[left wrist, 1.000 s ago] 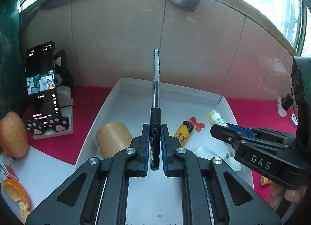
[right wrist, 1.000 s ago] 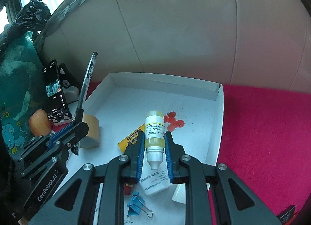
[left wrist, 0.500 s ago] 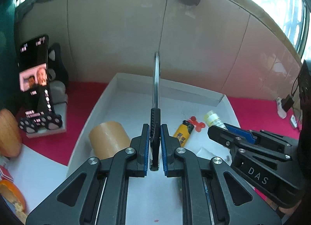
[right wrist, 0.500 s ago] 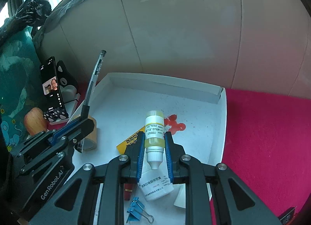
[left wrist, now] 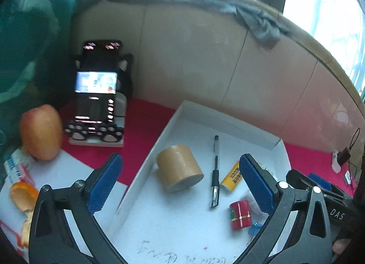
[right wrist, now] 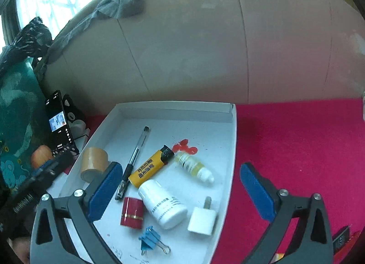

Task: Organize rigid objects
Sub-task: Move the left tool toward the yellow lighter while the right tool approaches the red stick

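Pen (right wrist: 134, 161) flat in white tray (right wrist: 231, 149), long axis front to back, clear capped end toward far wall, black grip end toward camera. Lies between tape roll (right wrist: 94, 163) and yellow lighter (right wrist: 151, 165), just beside the latter. Dropper bottle (right wrist: 194, 168) on its side, white tip pointing right and near, base by red stain. White pill bottle (right wrist: 163, 204), red cylinder (right wrist: 132, 212), blue binder clip (right wrist: 151, 240) and white charger plug (right wrist: 203, 218) at near end of tray. Left claw (left wrist: 180, 181) spread wide, holding nothing; lighter partly hidden behind right pad. Right claw (right wrist: 180, 188) spread wide, holding nothing. Phone (left wrist: 97, 85) blurred in left wrist view
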Demonstrator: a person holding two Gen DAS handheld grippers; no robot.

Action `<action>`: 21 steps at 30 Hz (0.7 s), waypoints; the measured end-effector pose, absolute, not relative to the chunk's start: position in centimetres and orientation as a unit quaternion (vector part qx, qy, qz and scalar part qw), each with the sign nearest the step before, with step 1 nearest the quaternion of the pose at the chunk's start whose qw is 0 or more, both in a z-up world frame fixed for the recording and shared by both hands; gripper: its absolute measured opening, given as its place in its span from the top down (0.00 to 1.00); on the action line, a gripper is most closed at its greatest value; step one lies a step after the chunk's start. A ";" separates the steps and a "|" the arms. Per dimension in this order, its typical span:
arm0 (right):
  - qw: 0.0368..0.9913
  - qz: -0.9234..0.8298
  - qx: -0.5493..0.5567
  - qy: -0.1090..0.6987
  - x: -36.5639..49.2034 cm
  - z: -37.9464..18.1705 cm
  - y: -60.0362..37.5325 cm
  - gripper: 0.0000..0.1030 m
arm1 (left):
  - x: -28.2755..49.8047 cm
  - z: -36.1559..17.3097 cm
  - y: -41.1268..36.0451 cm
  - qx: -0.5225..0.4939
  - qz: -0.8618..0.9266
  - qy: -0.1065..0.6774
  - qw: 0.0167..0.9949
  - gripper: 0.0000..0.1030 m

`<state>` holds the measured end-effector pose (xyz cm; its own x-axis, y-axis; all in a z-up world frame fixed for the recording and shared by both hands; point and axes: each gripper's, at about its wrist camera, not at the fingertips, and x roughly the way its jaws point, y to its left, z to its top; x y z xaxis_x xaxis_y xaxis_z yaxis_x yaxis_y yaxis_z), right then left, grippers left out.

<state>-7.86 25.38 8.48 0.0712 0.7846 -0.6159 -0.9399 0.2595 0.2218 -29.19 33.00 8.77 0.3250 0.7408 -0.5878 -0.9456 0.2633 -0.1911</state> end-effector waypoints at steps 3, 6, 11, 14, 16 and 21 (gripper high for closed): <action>0.720 0.608 -0.110 0.315 -8.0 8.9 23.8 0.00 | -29.4 9.0 31.5 -0.256 0.547 0.189 0.775 0.00; 0.715 0.625 -0.098 0.297 -7.8 9.2 21.9 0.00 | -29.4 9.5 29.9 -0.252 0.533 0.180 0.787 0.00; 0.728 0.627 -0.071 0.269 -5.7 11.0 17.7 0.00 | -28.4 11.0 27.2 -0.239 0.502 0.166 0.815 0.00; 0.753 0.605 -0.035 0.255 -2.9 12.7 14.1 0.00 | -27.2 11.8 25.6 -0.229 0.468 0.162 0.838 0.00; 0.770 0.589 -0.016 0.247 -0.5 13.7 11.6 0.00 | -26.1 12.0 24.7 -0.216 0.454 0.168 0.848 0.00; 0.803 0.545 -0.005 0.241 4.1 13.8 6.5 0.00 | -21.8 11.2 22.7 -0.184 0.395 0.205 0.876 0.00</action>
<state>4.13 6.52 13.80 0.2898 0.8730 -0.3923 -0.8781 0.4056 0.2539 -21.84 22.67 11.16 0.6038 0.6169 -0.5049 -0.7676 0.6206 -0.1598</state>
